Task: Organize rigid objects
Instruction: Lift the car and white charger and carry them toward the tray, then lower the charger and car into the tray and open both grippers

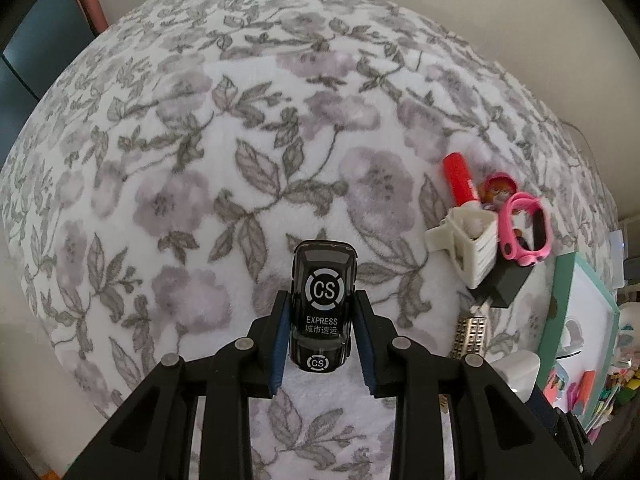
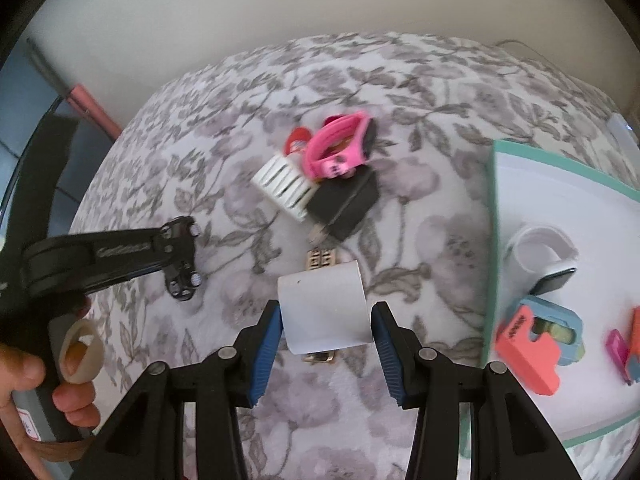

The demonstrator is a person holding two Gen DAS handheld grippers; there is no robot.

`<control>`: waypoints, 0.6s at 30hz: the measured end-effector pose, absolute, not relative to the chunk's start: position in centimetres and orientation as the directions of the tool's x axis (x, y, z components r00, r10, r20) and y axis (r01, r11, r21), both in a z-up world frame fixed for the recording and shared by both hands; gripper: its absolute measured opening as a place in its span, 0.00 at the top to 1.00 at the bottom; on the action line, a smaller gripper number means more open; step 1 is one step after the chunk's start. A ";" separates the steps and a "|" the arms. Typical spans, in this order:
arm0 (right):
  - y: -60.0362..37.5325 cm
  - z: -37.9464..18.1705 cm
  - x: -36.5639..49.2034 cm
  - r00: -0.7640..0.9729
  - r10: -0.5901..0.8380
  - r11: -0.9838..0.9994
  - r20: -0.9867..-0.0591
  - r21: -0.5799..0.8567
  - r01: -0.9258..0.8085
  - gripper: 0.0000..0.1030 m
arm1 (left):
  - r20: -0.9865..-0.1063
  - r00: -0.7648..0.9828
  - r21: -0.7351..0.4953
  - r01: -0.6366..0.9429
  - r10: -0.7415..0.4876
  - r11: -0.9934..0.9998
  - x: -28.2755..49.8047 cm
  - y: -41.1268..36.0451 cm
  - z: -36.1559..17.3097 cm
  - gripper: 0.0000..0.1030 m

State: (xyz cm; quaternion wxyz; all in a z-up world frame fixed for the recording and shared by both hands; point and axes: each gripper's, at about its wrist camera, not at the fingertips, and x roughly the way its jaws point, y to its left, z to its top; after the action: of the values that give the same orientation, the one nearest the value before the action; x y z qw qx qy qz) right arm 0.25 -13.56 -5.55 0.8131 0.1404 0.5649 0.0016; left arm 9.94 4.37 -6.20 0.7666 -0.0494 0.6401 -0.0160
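I am clamping my left claw [image 1: 323,334] on a black toy car [image 1: 323,304], lifted over the floral blanket [image 1: 200,160]. My right claw [image 2: 325,334] is gripping a white block [image 2: 324,308]. The white comb [image 2: 286,184] and pink watch [image 2: 340,148] are lying at twelve o'clock, the tray [image 2: 490,240] at three

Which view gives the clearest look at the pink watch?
The left wrist view: the pink watch is sharp there, its strap loop and dark face open to the camera atop the small pile. The right wrist view shows it motion-blurred, more edge-on.
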 end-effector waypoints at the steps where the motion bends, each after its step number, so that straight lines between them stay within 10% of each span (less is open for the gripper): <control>1: -14.0 -5.5 0.2 0.367 0.156 0.959 -0.917 0.230 0.168 0.53 | -0.978 0.186 -0.097 -0.037 -0.089 0.995 9.9 4.3 -5.9 0.69; 18: -23.3 -3.4 -2.4 0.492 0.055 0.844 -0.869 0.303 0.442 0.53 | -0.937 0.314 -0.126 0.109 -0.154 0.986 8.4 -2.4 -0.5 0.69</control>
State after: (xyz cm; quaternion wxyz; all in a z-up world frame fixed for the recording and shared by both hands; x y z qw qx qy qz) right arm -2.45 -23.27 -3.37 0.8256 0.2534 0.4903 -0.1175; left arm 8.35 -2.42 -0.54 0.8102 -0.0195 0.5801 -0.0811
